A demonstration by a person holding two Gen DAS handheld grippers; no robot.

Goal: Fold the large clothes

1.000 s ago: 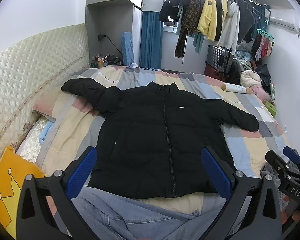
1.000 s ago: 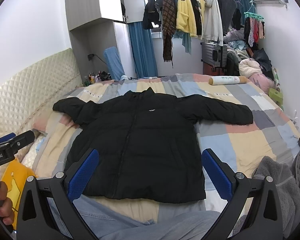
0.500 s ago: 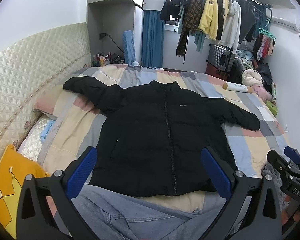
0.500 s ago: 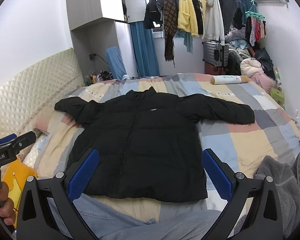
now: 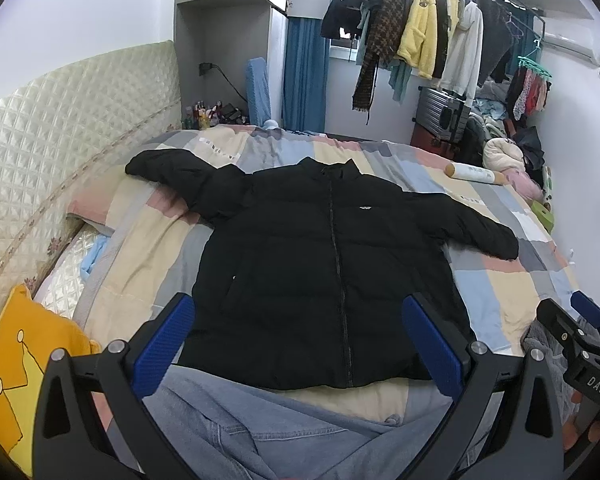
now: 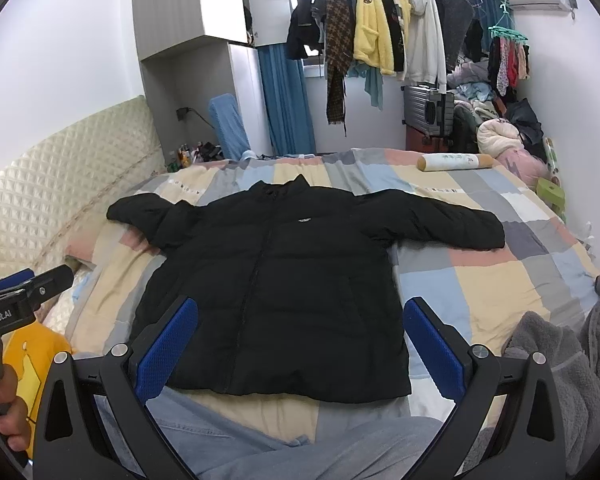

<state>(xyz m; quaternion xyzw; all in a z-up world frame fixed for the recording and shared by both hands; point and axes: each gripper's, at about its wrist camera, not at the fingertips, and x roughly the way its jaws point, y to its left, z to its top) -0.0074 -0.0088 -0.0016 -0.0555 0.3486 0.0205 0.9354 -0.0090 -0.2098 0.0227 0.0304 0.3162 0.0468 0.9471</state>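
Through the left wrist camera, I see the black jacket (image 5: pixel 332 272) filling the middle of the frame, spread face up on the bed (image 5: pixel 500 288) with its zip closed and both sleeves stretched out to the sides. I read that layout as preparation: flat and symmetrical, it gives me clear fold lines. My left gripper (image 5: pixel 300 344) sits at the bottom of the frame with its fingers (image 5: pixel 164 344) spread wide and nothing between them; they hover short of the hem, over the person's jeans (image 5: pixel 260 432), so no grasp has begun. The other gripper shows at the lower right edge. A yellow cushion (image 5: pixel 16 360) lies at the lower left, off the jacket, and a white roll (image 5: pixel 474 173) rests on the bed's far right, well clear of the sleeve.

Through the right wrist camera, the jacket (image 6: pixel 284 280) again holds the centre, collar toward the top of the frame and hem nearest me. My right gripper (image 6: pixel 300 344) is likewise wide open and empty, lined up with the hem and framing the body between its fingers (image 6: pixel 430 348). A grey blanket (image 6: pixel 560 360) is bunched at the lower right, beside the bed's edge and apart from the jacket. At the lower left a hand (image 6: pixel 8 412) holds the left gripper's handle. I judge that folding has not started; a sleeve looks like the sensible first pick.
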